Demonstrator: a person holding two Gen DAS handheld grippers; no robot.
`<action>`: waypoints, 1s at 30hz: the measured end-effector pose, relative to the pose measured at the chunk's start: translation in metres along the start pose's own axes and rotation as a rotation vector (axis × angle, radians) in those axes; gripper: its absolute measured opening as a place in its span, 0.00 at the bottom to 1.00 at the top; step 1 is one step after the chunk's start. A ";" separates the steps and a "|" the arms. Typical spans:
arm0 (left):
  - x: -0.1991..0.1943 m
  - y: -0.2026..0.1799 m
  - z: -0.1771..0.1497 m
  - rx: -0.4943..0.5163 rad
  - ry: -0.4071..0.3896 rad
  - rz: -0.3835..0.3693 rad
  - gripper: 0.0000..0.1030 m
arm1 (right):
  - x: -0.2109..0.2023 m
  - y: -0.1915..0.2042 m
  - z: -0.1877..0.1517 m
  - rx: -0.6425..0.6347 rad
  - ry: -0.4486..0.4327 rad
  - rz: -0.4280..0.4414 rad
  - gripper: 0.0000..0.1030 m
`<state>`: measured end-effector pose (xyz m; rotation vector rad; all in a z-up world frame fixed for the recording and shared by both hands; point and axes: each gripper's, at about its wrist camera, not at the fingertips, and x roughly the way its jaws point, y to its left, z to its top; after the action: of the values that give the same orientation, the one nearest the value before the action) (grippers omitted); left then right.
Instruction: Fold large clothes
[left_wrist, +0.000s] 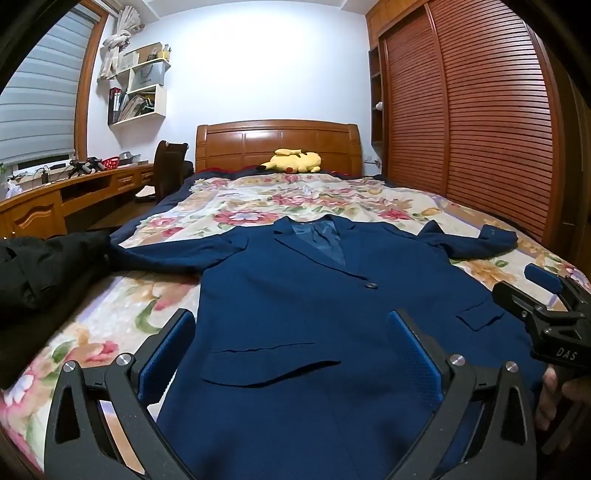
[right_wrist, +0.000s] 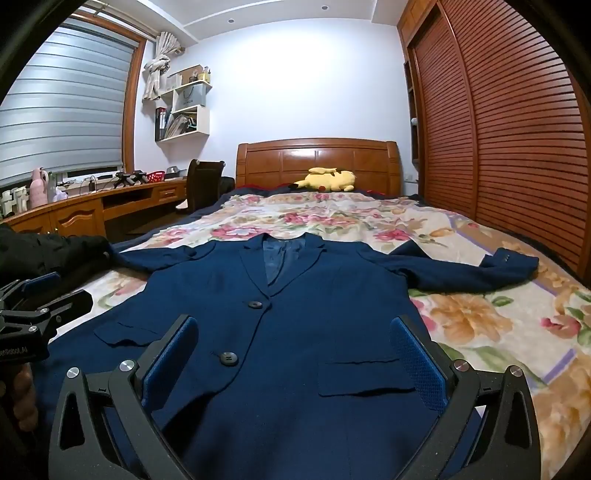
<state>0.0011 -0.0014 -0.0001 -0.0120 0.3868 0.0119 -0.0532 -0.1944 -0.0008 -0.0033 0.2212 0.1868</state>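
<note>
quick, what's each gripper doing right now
Left gripper: open, holding nothing, above the blue jacket.
Right gripper: open, holding nothing, above the same jacket.

A jacket (right_wrist: 295, 314) lies flat on the bed (right_wrist: 480, 325), collar toward the far headboard (right_wrist: 317, 158). A plush toy (right_wrist: 328, 181) rests before that headboard. A desk (right_wrist: 92, 210) stands left, a wardrobe (right_wrist: 498, 129) right.

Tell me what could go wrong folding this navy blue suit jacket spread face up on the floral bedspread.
The navy blue suit jacket is buttoned, so a careless fold could crease its lapels. Its far sleeve already lies bent, and may bunch when folded in. The black garment beside the other sleeve could get caught up. Both the left gripper and the right gripper are open, holding nothing.
</note>
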 end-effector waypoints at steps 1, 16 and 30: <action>0.000 0.000 0.000 0.000 0.000 0.000 1.00 | 0.000 0.000 0.000 0.000 -0.001 0.000 1.00; -0.001 0.003 0.000 -0.001 -0.008 0.005 1.00 | 0.000 -0.001 -0.001 0.004 0.002 0.002 1.00; -0.002 0.003 0.001 0.003 -0.010 0.009 1.00 | 0.002 0.000 0.001 0.006 0.002 0.002 1.00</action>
<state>-0.0002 0.0014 0.0010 -0.0074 0.3767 0.0198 -0.0506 -0.1936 0.0001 0.0028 0.2241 0.1884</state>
